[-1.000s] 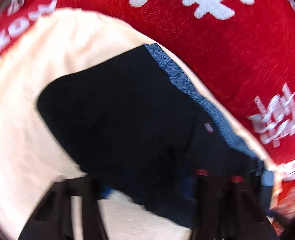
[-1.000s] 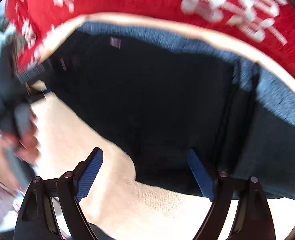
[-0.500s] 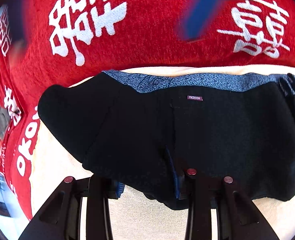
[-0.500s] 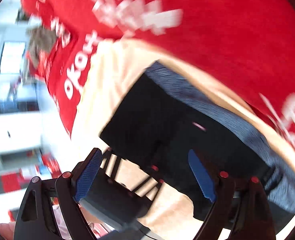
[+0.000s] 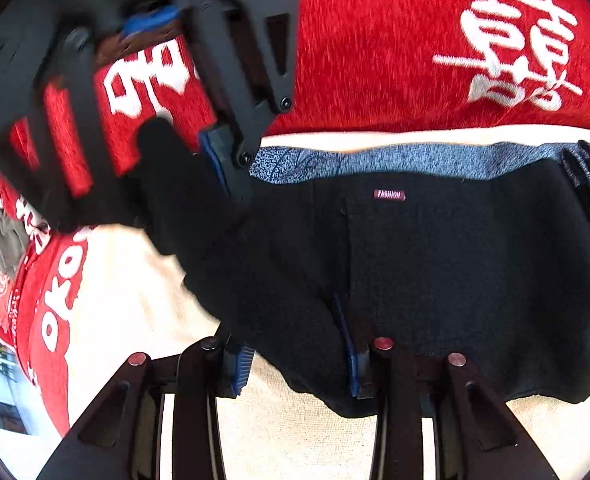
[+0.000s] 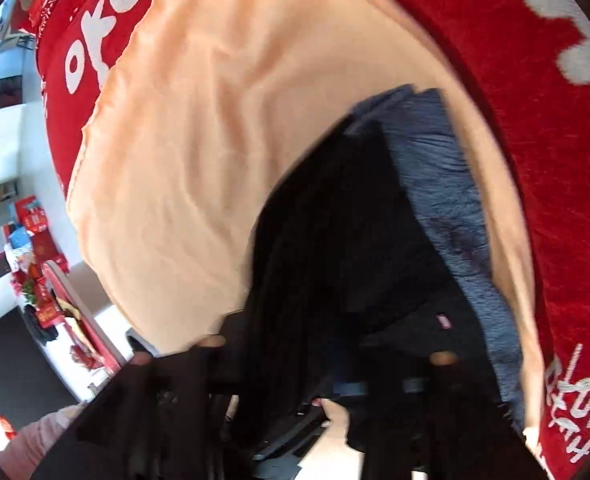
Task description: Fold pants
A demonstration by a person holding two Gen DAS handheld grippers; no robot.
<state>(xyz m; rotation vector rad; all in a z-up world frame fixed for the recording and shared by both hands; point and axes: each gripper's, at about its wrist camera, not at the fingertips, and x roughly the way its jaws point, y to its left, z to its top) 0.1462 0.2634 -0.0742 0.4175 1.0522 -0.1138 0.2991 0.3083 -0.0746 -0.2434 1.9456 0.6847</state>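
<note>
The black pants [image 5: 435, 272] with a blue-grey waistband [image 5: 375, 160] and a small "FASHION" label lie folded on a cream cloth [image 5: 127, 300]. My left gripper [image 5: 295, 356] has its jaws apart over the near edge of the pants, with fabric between the fingers. My right gripper [image 5: 199, 152] comes in from the upper left of the left wrist view and is shut on the far left corner of the pants, lifting it. In the right wrist view the pants [image 6: 335, 248] bunch up between the blurred fingers.
The cream cloth [image 6: 223, 128] lies on a red blanket with white characters [image 5: 415, 52], which surrounds it on the far and left sides [image 6: 535, 160]. A room with red decorations shows past the left edge [image 6: 35, 280].
My right gripper has swung over to the far left corner of the pants and closed on it. The corner is now raised. My left gripper has held its place.
</note>
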